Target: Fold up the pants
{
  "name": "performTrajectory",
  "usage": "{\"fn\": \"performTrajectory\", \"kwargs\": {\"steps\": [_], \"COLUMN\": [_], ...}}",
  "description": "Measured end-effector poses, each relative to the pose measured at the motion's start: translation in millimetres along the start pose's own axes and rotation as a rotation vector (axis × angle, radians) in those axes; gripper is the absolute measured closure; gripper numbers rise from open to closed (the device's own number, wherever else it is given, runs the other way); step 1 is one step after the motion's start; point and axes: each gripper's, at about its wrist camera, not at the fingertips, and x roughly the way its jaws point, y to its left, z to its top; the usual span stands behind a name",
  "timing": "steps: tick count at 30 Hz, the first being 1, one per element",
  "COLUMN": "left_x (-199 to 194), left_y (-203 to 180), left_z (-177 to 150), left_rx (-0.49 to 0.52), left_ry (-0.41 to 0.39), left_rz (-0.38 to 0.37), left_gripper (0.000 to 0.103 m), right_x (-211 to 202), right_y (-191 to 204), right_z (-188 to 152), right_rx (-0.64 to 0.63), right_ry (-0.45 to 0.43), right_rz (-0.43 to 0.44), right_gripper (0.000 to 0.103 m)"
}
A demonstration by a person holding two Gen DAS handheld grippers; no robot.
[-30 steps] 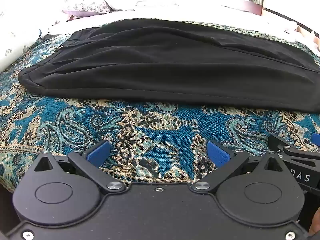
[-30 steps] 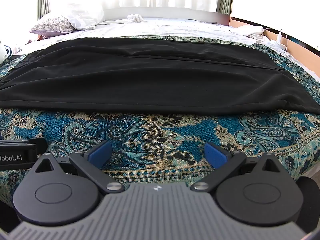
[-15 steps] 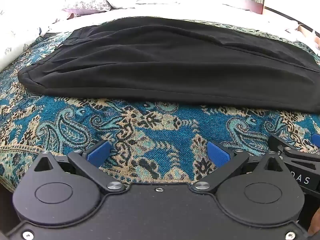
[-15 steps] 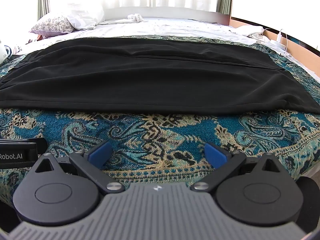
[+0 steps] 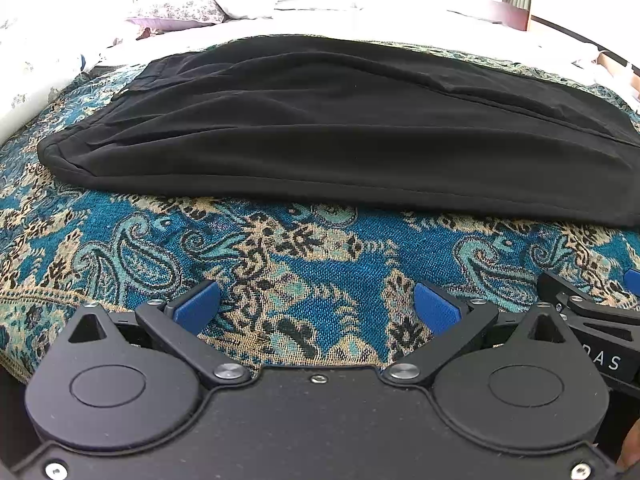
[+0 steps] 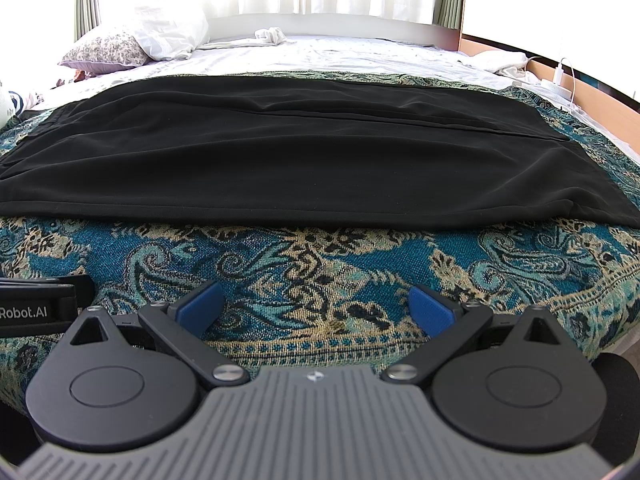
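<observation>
Left wrist view: both the left gripper point(image 5: 316, 306) and the right gripper point(image 6: 316, 306) are held wide apart, empty. Black pants point(image 5: 320, 136) look soft, light, limp; best pinched at hem corners.

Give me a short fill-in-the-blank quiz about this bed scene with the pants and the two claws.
1. The pants are coloured ____.
2. The pants lie on a paisley throw whose main colour is ____.
3. Both the left claw and the right claw have jaws that stand ____.
4. The pads on each claw are coloured ____.

Missing words: black; blue; open; blue
</observation>
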Motion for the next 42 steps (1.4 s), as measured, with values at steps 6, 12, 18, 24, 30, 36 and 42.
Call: {"fn": "performTrajectory", "kwargs": {"steps": [6, 12, 18, 24, 30, 36, 42], "left_x": [-1.5, -2.9, -1.8, -0.2, 0.6, 1.0, 1.0], "left_y": [-0.5, -0.3, -0.4, 0.6, 1.5, 1.9, 2.0], "left_z": [-0.7, -1.3, -1.5, 2.8, 3.9, 4.3, 4.6], "left_rx": [-0.004, -0.006, -0.013, -0.024, -0.026, -0.025, -0.025], "left_ry": [-0.004, -0.001, 0.003, 0.017, 0.018, 0.017, 0.017], "left_rz": [0.002, 0.000, 0.007, 0.009, 0.009, 0.009, 0.009], "left_gripper": [0.000, 0.000, 0.000, 0.000, 0.000, 0.000, 0.000], "right_x": [-0.2, -0.6, -0.6, -0.5, -0.4, -0.4, -1.0], "right_y": [0.0, 0.1, 0.2, 0.1, -0.5, -1.4, -1.2], "right_z": [-0.3, -0.2, -0.1, 0.2, 0.2, 0.2, -0.2], "right_rx": [0.000, 0.000, 0.001, 0.001, 0.001, 0.001, 0.002], "right_ry": [0.000, 0.000, -0.001, -0.001, -0.001, -0.001, -0.001], "right_rz": [0.000, 0.000, 0.000, 0.000, 0.000, 0.001, 0.001], "right_gripper": [0.000, 0.000, 0.000, 0.000, 0.000, 0.000, 0.000]}}
